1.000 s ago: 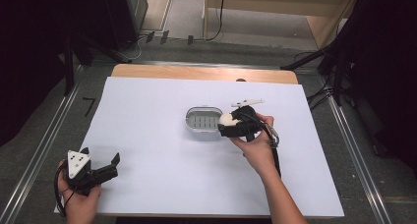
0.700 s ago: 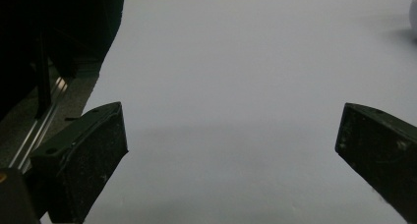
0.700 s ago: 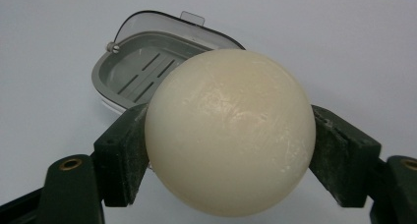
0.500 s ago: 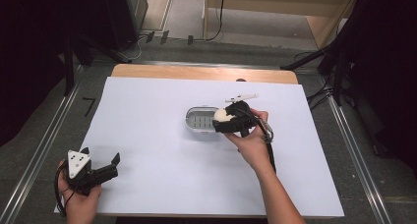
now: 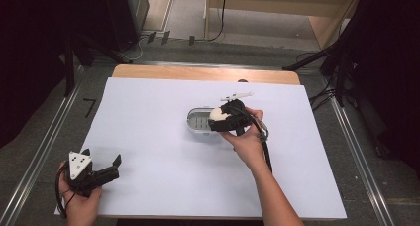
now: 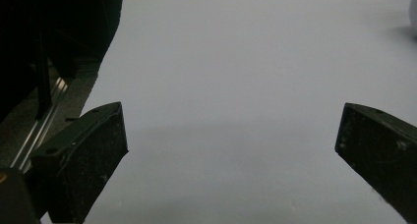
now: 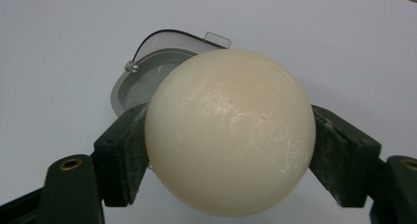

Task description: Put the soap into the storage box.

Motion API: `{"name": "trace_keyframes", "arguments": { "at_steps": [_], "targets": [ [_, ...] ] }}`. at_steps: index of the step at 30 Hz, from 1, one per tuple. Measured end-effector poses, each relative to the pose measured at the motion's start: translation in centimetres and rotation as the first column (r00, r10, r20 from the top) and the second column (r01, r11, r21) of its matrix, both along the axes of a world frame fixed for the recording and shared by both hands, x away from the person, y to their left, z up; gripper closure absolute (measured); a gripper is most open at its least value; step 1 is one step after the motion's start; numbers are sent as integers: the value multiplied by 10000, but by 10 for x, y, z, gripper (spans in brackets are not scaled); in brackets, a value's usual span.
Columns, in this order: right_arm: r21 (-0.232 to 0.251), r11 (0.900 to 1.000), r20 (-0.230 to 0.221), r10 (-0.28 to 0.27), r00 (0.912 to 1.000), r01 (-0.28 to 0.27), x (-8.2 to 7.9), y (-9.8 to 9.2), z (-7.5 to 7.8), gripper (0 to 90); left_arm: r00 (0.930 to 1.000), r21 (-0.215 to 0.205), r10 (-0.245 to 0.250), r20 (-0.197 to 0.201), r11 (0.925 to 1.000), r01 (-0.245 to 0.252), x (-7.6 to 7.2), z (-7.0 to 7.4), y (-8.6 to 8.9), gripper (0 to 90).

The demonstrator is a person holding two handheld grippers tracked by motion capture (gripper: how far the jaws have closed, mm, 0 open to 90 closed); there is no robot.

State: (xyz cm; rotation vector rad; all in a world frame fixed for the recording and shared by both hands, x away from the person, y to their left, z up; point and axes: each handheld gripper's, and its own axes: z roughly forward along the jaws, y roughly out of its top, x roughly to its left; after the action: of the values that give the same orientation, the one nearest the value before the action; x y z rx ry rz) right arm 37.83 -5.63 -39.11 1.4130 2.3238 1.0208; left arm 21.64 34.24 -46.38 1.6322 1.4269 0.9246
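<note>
I have the cream egg (image 7: 230, 131) clamped between my right gripper (image 5: 224, 121) jaws, hovering over the grey oval egg holder (image 5: 199, 122) on the desk. Its smooth, round shell could slip or crack if I squeeze harder. My left gripper (image 5: 106, 172) rests apart, jaws wide and empty.

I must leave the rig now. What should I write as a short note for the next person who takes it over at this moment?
Right claw: shut on the cream egg, held above the white sheet, close to the grey oval tray.
Left claw: open, holding nothing, resting at the near left corner of the sheet.
Also there: a small white tool lies just beyond the tray.
Done: the egg is gripped and lifted.
Left: probably setting the egg into the tray, then opening the right claw.
</note>
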Motion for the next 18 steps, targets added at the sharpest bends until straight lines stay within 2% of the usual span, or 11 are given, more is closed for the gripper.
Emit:
{"name": "trace_keyframes", "arguments": {
  "at_steps": [18],
  "targets": [
    [60, 9999, -191, 132, 9997, -131, 11, 21, -5, 246, 10000, 14, -25, -19, 10000, 25, 0, 0, 0, 0]
  ]
}}
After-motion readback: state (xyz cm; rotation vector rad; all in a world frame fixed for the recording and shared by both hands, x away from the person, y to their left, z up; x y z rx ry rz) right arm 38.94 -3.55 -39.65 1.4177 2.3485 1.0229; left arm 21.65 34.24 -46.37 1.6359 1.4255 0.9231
